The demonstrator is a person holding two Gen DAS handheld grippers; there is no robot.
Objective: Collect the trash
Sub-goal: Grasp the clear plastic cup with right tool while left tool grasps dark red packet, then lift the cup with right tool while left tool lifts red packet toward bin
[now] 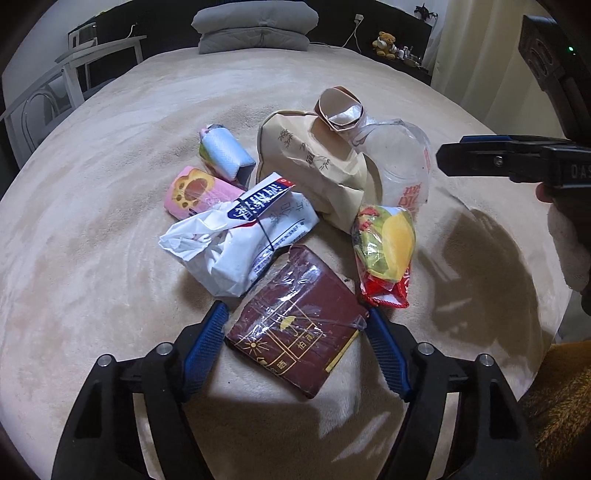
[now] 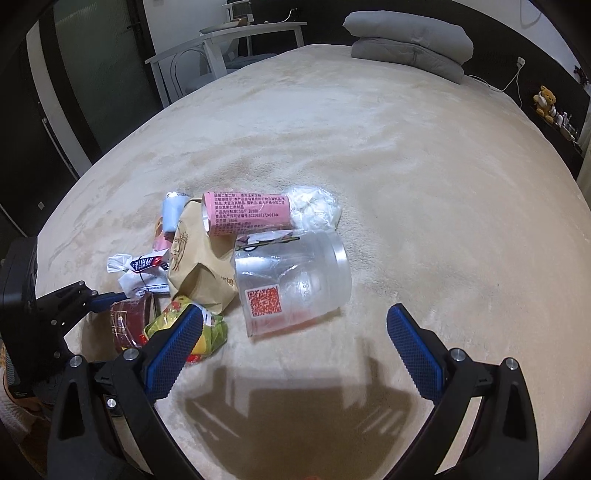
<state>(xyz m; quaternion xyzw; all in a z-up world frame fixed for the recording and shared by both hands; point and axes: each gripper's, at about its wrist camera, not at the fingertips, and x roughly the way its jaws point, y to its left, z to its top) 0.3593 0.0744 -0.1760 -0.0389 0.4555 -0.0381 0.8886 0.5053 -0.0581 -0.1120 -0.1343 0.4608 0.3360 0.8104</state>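
While the trash lies in a heap on the beige bed cover (image 1: 110, 258), the two cameras see it from different sides. The dark red box (image 1: 295, 343) is the landmark here.

In the left wrist view, the left gripper (image 1: 295, 325) has one blue pad on each side of the dark red box. Its right pad touches the box corner. Its left pad looks a tiny bit apart from the box, so I cannot tell if it is squeezing yet. Just behind the box lies a white plastic bag (image 1: 229, 243). Beside the box, on its right, lies a red and yellow snack bag (image 1: 384, 251). Farther behind are a brown paper bag (image 1: 314, 166), a pink tube with a paw print (image 1: 195, 192) and a small pastel pack (image 1: 225, 155). The right gripper (image 1: 443, 158) pokes in from the right edge, above the cover.

The right wrist view shows the right gripper (image 2: 295, 332) with its fingers wide apart and nothing between them. The clear plastic cup (image 2: 295, 280) lies on its side just past them. The dark red box (image 2: 129, 317) is small, far left of the cup. Only this view shows the pink tube's (image 2: 247, 214) printed back and a crumpled clear wrapper (image 2: 314, 206).

Farthest away are grey pillows (image 1: 255, 26) and a teddy bear (image 1: 386, 42).
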